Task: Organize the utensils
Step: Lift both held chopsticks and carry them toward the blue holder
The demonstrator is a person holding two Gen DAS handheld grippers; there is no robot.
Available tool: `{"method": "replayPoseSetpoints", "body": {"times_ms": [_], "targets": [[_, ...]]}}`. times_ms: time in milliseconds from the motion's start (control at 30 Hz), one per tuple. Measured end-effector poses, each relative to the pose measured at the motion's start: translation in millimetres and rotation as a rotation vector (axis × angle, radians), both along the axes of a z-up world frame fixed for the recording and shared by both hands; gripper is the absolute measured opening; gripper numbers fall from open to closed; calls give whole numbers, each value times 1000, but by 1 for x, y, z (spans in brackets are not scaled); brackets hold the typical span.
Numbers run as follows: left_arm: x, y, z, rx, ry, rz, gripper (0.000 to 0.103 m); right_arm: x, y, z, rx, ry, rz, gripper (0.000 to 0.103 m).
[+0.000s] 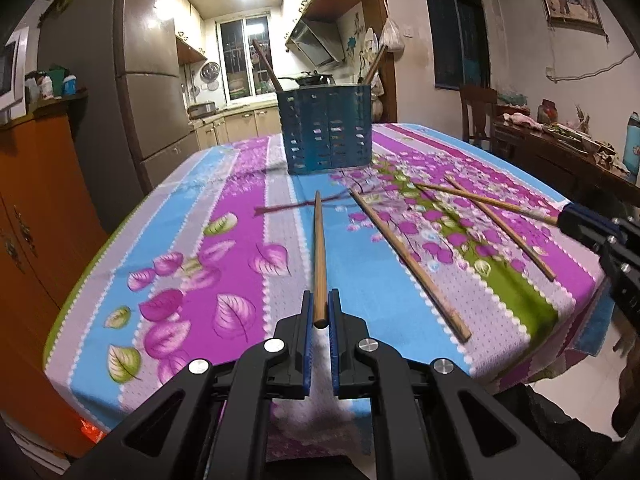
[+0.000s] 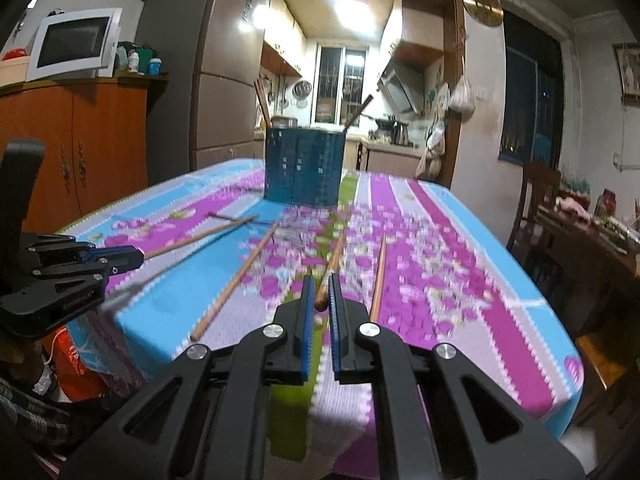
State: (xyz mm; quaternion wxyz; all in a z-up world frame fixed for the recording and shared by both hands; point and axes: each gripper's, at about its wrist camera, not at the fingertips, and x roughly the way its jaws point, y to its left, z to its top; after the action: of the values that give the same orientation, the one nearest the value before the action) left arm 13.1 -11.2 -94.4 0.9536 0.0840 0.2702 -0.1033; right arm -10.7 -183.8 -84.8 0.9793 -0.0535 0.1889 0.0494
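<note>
A blue perforated utensil holder (image 1: 327, 128) stands at the far middle of the table, with chopsticks sticking out of it; it also shows in the right wrist view (image 2: 303, 166). My left gripper (image 1: 320, 312) is shut on a wooden chopstick (image 1: 319, 248) that points toward the holder, held above the cloth. My right gripper (image 2: 320, 292) is shut on the end of another chopstick (image 2: 334, 258). Loose chopsticks lie on the cloth: one (image 1: 404, 252) to the right of the left gripper, another (image 1: 500, 224) further right, and one (image 2: 378, 276) just right of the right gripper.
The table has a floral purple and blue cloth (image 1: 224, 184). The right gripper shows at the table's right edge in the left wrist view (image 1: 600, 236); the left gripper shows at the left in the right wrist view (image 2: 80, 264). A fridge (image 1: 152, 80) and an orange cabinet (image 2: 80, 140) stand to the left.
</note>
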Motion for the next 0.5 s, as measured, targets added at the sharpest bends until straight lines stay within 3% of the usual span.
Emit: {"method": "replayPoseSetpoints", "body": {"times_ms": [500], "targets": [[31, -3, 54, 28, -74, 38, 8, 29, -4, 62, -22, -109, 49, 5]]}}
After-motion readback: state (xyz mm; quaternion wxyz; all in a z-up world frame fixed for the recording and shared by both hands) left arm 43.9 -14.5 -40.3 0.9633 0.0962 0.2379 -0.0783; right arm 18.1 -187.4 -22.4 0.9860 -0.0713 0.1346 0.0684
